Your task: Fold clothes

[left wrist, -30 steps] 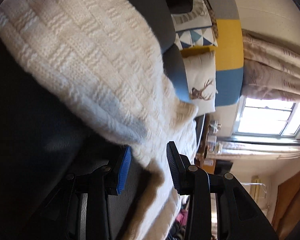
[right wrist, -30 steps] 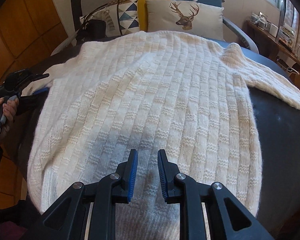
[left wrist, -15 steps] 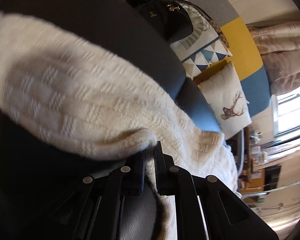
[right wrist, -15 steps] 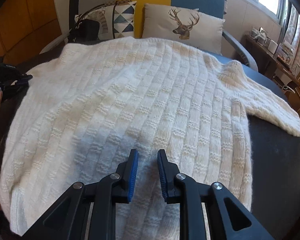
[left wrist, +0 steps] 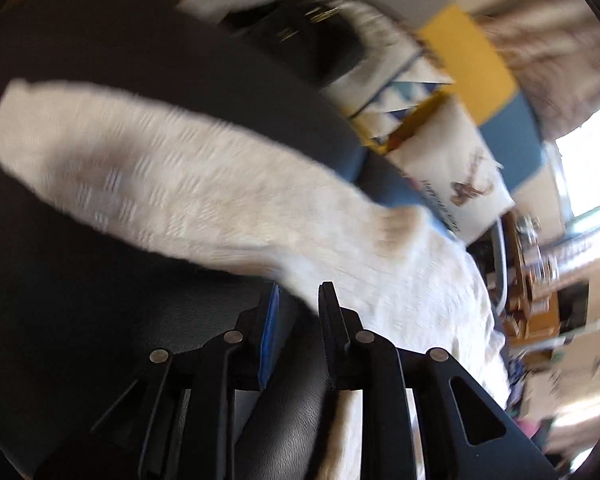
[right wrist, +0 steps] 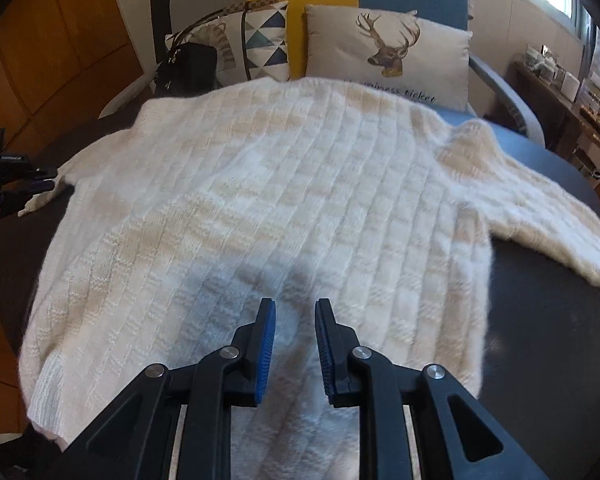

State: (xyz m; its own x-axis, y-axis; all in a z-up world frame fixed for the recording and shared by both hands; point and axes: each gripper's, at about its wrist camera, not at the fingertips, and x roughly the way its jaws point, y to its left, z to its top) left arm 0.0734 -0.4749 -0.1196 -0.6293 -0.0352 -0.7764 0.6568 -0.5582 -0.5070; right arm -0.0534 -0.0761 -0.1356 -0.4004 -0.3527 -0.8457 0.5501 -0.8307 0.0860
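A cream knitted sweater point(right wrist: 284, 208) lies spread flat on a dark round table point(right wrist: 548, 344), one sleeve point(right wrist: 548, 220) stretched to the right. My right gripper point(right wrist: 295, 312) hovers over the sweater's near part with its jaws a little apart and nothing between them. In the blurred left wrist view the other sleeve point(left wrist: 172, 184) lies across the table. My left gripper point(left wrist: 298, 300) is open just below that sleeve's edge, and the cloth is not between its fingers. The left gripper also shows at the far left of the right wrist view point(right wrist: 28, 190).
Behind the table stands a sofa in grey, yellow and blue with a deer cushion point(right wrist: 388, 56), a triangle cushion point(right wrist: 260, 40) and a black handbag point(right wrist: 188, 68). A wooden shelf point(right wrist: 572, 96) with small items stands at the right, under a window.
My left gripper was shut on the sleeve's edge half a second ago; now it is open and the sleeve lies free. The right gripper has kept its gap and shifted slightly over the sweater.
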